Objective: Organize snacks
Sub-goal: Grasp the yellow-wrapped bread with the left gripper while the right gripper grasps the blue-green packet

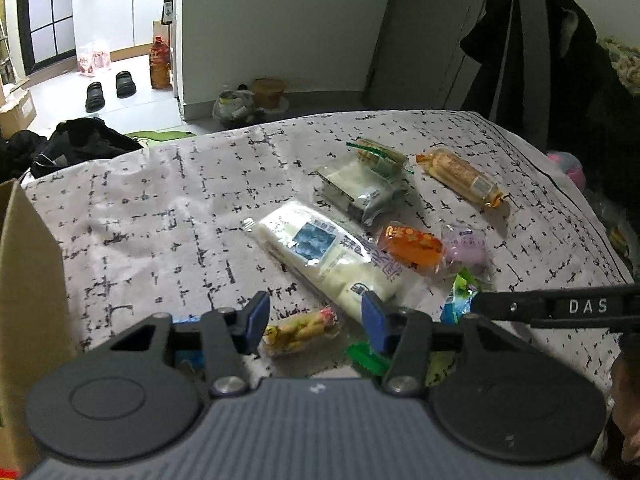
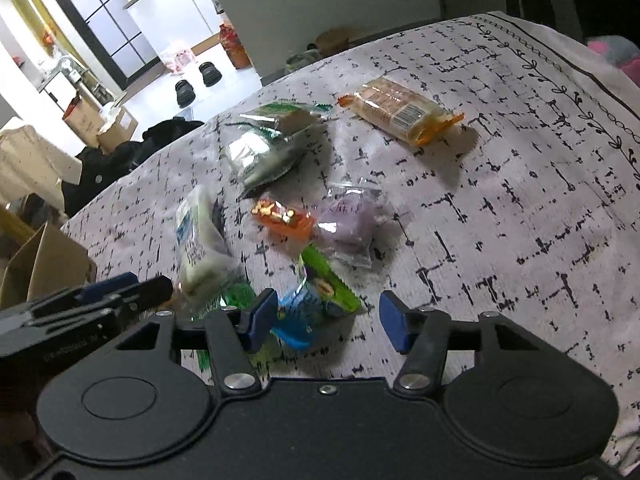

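Several wrapped snacks lie on a patterned cloth (image 1: 160, 208). A long white packet (image 1: 320, 256) lies mid-table, with an orange packet (image 1: 412, 246) and a purple one (image 1: 468, 246) beside it. A small yellow snack pack (image 1: 298, 330) lies between the jaws of my open left gripper (image 1: 316, 318). My right gripper (image 2: 328, 320) is open and empty, low over a blue-green packet (image 2: 316, 304). Farther off lie an orange biscuit pack (image 2: 400, 114), a purple packet (image 2: 352, 220) and an orange one (image 2: 284, 218). The right gripper also shows in the left wrist view (image 1: 560, 306), and the left gripper in the right wrist view (image 2: 80, 300).
A cardboard box (image 1: 28, 280) stands at the table's left edge; it also shows in the right wrist view (image 2: 44, 264). A grey-green pouch (image 1: 364, 188) and a green-striped packet (image 1: 380, 154) lie at the back. Dark clothes (image 1: 552, 60) hang beyond the far right corner.
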Demonstrator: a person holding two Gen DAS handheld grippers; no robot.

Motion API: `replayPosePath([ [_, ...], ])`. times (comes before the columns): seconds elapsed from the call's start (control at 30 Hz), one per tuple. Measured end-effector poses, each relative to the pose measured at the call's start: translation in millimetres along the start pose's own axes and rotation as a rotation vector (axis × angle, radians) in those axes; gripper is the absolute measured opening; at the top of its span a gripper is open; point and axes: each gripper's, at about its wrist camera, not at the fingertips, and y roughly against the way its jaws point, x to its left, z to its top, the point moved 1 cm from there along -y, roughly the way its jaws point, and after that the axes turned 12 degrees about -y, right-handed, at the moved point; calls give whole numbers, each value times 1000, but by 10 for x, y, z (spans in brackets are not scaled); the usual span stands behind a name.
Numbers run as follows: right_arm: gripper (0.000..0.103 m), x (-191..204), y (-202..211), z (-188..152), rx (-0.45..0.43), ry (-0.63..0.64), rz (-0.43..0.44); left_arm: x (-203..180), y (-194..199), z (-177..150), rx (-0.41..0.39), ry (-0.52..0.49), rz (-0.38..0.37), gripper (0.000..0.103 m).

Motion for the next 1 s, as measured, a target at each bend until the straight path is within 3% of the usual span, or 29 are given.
replayPosePath([
  [0.2,56,33,-64,-28,8,-10,-24,55,-63,-81,31,48,1,50],
  [0.47,56,-2,46,-57,-21,28,-74,-26,-22,-264,58,37,-12,50],
  [0.63,56,51,35,-73,-24,43,-55,-21,-65,-241,49,62,30,43],
  [0.73,55,114,-22,-80,-24,58,-39,-17,-102,-223,51,78,56,34],
  [0.83,40,131,-120,-83,26,39,-49,-16,-112,-207,64,89,79,28],
  [1.0,36,159,-182,-124,32,61,-58,-56,-137,-194,89,65,110,22],
])
